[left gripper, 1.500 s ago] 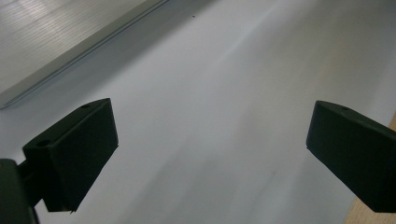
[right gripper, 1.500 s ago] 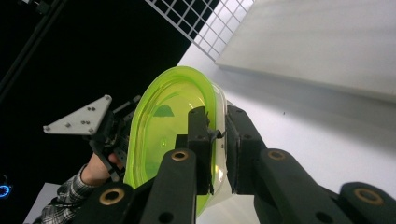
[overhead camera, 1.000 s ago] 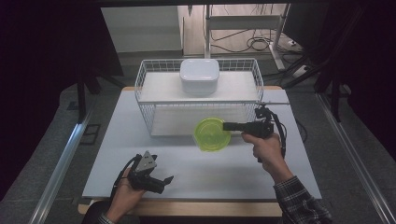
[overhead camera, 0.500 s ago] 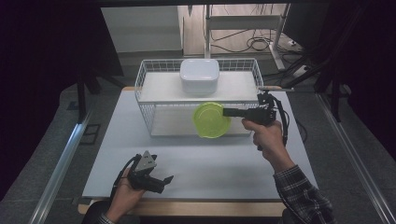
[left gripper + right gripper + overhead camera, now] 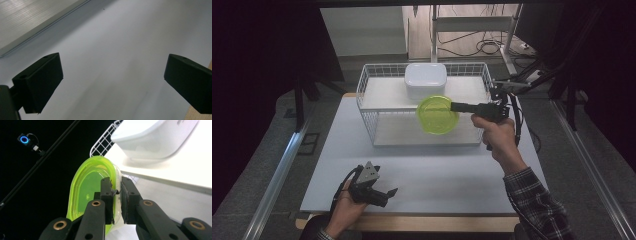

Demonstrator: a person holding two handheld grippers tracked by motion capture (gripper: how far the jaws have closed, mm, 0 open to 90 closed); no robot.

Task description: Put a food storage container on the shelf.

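Pinching the green bowl point(image 5: 437, 114) by its rim, the right gripper point(image 5: 455, 106) holds it on edge just before the wire rack point(image 5: 366, 116); light, stiff, likely slippery (rim grip suits). Left gripper point(image 5: 393, 191) idle, jaws spread.

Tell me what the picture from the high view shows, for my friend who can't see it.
The right claw holds a bright green bowl by its rim, tipped on its side in the air beside a white wire rack with a white box on top. The left claw rests open on the white table.
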